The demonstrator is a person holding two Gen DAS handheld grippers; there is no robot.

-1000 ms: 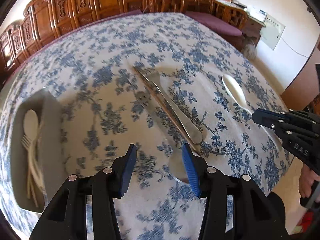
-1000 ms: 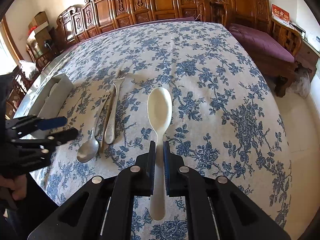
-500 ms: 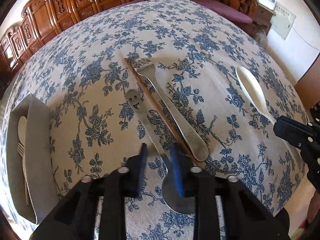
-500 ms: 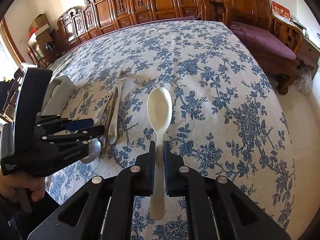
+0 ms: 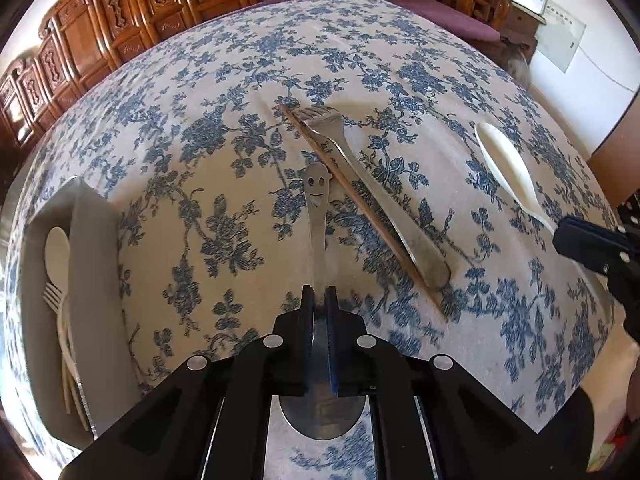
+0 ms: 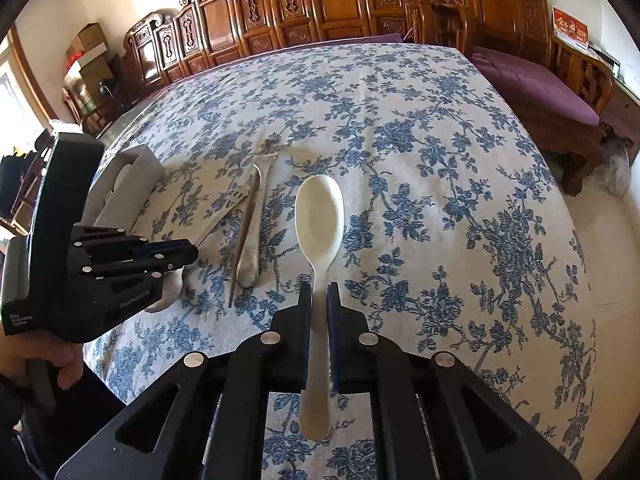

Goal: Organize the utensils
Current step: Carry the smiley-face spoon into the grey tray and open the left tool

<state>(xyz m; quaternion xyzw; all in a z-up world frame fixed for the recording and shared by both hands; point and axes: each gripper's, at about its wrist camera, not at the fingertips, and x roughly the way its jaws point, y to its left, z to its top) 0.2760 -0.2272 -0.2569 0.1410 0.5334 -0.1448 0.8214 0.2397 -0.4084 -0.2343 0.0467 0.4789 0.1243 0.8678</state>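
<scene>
My left gripper (image 5: 319,300) is shut on a steel spoon (image 5: 318,216) with a smiley face on its handle end; the bowl sits under the gripper body. My right gripper (image 6: 319,294) is shut on the handle of a white plastic spoon (image 6: 319,212), which also shows in the left wrist view (image 5: 506,168). A steel fork (image 5: 372,196) and a brown chopstick (image 5: 360,204) lie side by side on the tablecloth. A grey utensil tray (image 5: 94,280) at the left holds a white spoon and fork.
The table has a blue floral cloth (image 6: 440,160). Carved wooden chairs (image 6: 320,4) line the far edge, and a purple-cushioned bench (image 6: 540,84) stands at the right. The table's near edge is just below both grippers.
My left gripper has closed from open onto the steel spoon's handle, and the spoon has turned to point straight ahead. The right gripper keeps its grip on the white spoon.
</scene>
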